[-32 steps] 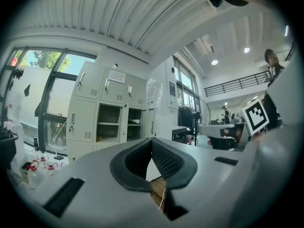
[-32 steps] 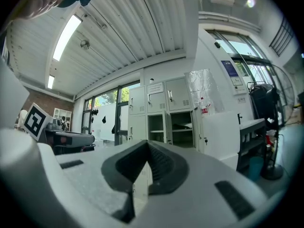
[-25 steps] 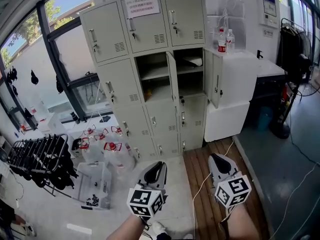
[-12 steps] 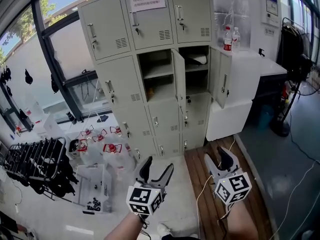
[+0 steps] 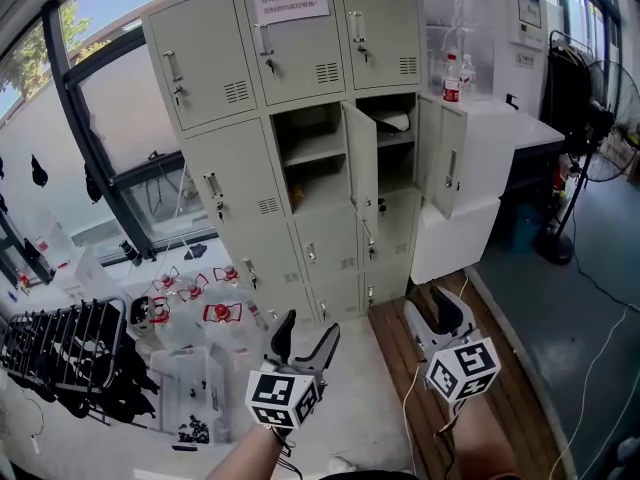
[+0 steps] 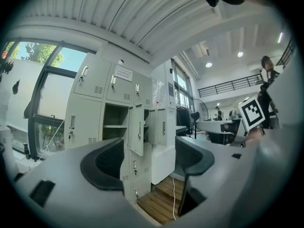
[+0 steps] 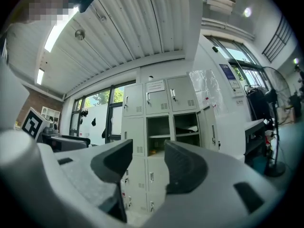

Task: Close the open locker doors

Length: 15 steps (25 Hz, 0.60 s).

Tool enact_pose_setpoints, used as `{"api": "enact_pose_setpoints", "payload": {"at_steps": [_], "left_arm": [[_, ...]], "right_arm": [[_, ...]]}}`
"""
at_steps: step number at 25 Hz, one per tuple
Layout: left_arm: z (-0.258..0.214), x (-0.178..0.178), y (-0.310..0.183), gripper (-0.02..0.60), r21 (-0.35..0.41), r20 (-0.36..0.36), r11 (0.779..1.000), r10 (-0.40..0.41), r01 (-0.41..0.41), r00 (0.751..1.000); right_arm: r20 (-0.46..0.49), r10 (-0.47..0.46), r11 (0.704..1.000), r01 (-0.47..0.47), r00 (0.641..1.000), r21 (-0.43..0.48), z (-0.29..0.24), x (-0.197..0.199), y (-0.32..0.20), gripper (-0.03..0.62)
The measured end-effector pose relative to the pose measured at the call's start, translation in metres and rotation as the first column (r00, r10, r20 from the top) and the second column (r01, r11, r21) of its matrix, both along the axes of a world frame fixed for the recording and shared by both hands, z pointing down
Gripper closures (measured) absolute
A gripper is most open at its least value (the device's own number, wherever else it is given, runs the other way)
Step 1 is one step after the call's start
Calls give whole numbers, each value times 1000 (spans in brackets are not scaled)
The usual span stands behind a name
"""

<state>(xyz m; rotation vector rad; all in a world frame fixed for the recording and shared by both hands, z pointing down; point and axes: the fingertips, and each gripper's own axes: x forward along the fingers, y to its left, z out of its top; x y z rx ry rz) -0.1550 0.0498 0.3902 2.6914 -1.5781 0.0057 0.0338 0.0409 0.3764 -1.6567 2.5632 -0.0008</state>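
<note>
Both open doors hang in the middle row of the locker cabinet (image 5: 232, 183), well ahead of the person. The centre door (image 5: 361, 173) is swung out almost edge-on. The right door (image 5: 449, 171) stands out beside the white worktop (image 5: 520, 128). The left hand-held gripper (image 5: 308, 330) and the right hand-held gripper (image 5: 432, 312) are held low over the floor. Each has its jaws spread wide with nothing between them.

The likeliest trouble is a glancing push. A hard jaw tip on smooth painted steel could skate off, and a push close to the hinge would give little leverage. A door swung too briskly may bounce off the frame and drift open again. The white object (image 5: 394, 121) on the right compartment's shelf could block that door if it overhangs; the frames do not settle this. On the way in, the loose cable (image 5: 408, 400) across the wooden decking (image 5: 400, 338) is a trip risk. The red-capped water jugs (image 5: 222, 313) crowd the left side.

The doors are thin, flat sheet-metal panels in pale grey-beige. Each has a slim vertical handle, a small lock and a louvred vent. They look light and free-swinging, and slightly glossy. The gripper jaws are matte light-grey plastic with dark, scooped inner pads.
</note>
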Motion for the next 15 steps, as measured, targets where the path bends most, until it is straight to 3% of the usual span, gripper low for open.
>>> {"api": "enact_pose_setpoints", "payload": {"at_steps": [15], "left_arm": [[10, -23, -19, 252, -14, -6, 1000, 27, -27, 1000]], "right_arm": [[-12, 2, 1000, -2, 1000, -1, -1, -32, -25, 398]]}}
